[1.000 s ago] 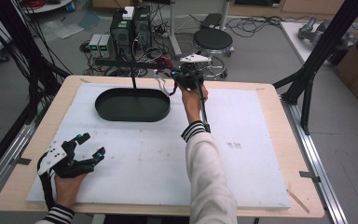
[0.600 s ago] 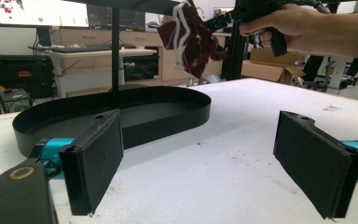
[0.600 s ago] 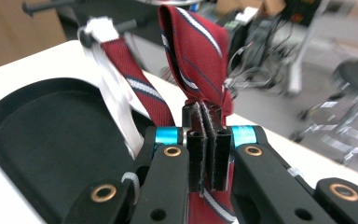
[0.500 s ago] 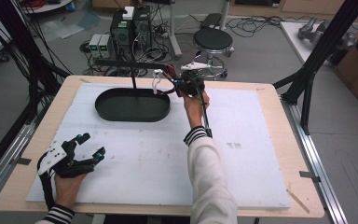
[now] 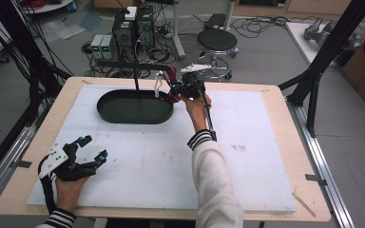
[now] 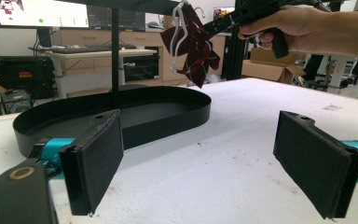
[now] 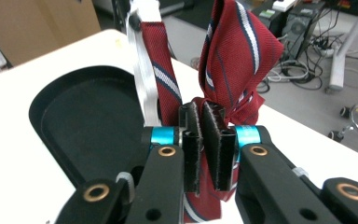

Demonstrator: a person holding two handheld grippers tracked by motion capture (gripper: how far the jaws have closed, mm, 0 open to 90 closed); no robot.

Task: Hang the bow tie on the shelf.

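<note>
- Right tool (image 5: 175,88) held above the far end of the black oval tray (image 5: 119,113); pads pinched on a red striped tie (image 7: 235,60); jaws have just eased slightly, fabric between them
- Tie bunched, hanging from the tool over the tray's rim; white band (image 7: 142,70) beside it
- Left tool (image 5: 83,152) rests low on the white bench (image 5: 247,142) at the near left corner; jaws wide apart, holding nothing
- Thin black post (image 6: 115,51) rises from the tray

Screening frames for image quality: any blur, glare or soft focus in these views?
High view: even light, slightly soft, no glare. Left gripper view: black padded fingers sharp, bright monitor behind blown out. Right gripper view: red striped fabric tie crisp, floor clutter behind it softer.
</note>
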